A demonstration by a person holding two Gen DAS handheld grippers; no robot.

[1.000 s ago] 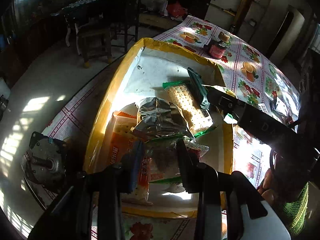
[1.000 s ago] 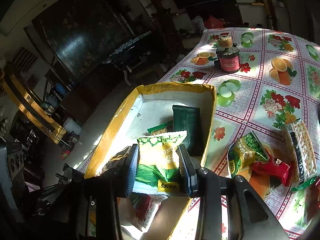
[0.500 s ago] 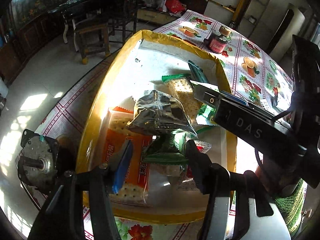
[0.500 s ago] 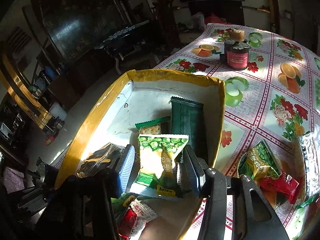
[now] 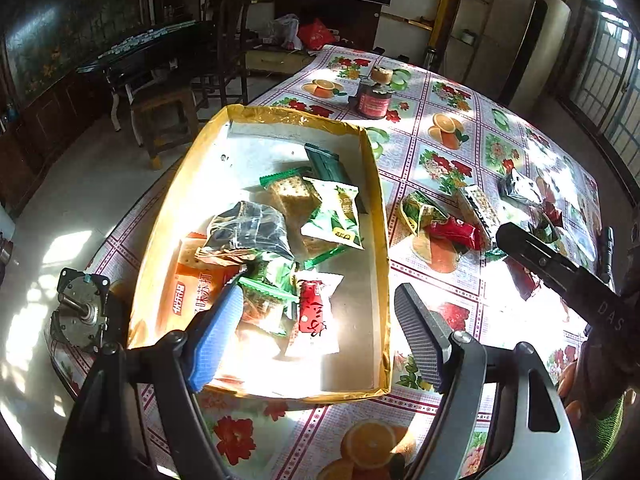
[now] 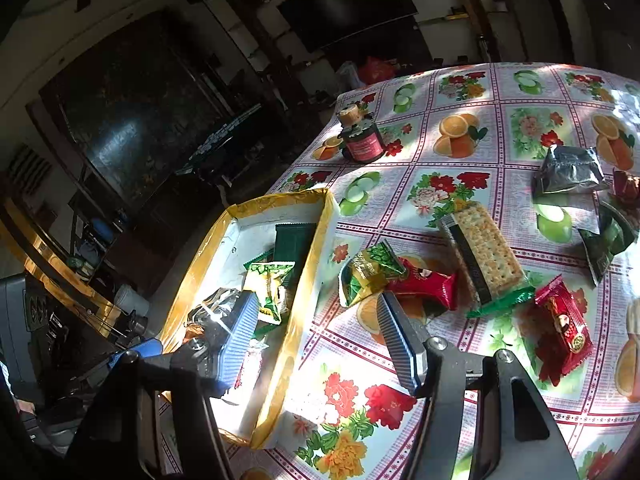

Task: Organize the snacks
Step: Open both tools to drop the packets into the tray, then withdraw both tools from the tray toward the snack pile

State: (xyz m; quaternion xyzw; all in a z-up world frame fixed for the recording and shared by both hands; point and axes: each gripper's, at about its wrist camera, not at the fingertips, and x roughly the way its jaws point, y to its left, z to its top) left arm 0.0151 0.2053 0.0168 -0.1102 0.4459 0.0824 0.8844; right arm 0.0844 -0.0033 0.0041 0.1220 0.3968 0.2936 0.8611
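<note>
Hard sunlight from right-hand windows (image 5: pixel 612 80); glare blows out the tablecloth (image 6: pixel 460 184) and tray floor (image 5: pixel 256 344). Room behind dim, underexposed. Strong fisheye bending, dark vignette at corners. Focus sharp.

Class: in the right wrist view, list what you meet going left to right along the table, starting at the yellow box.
Yellow box → green-gold packet → red packet → cracker pack → red wrapper

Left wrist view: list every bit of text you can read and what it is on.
"DAS": on the black arm of the right gripper.
Orange cracker pack: white characters, too blurred to read.
Red and white pack: dark characters, unreadable.
Green and white pack: yellow label, unreadable.
</note>
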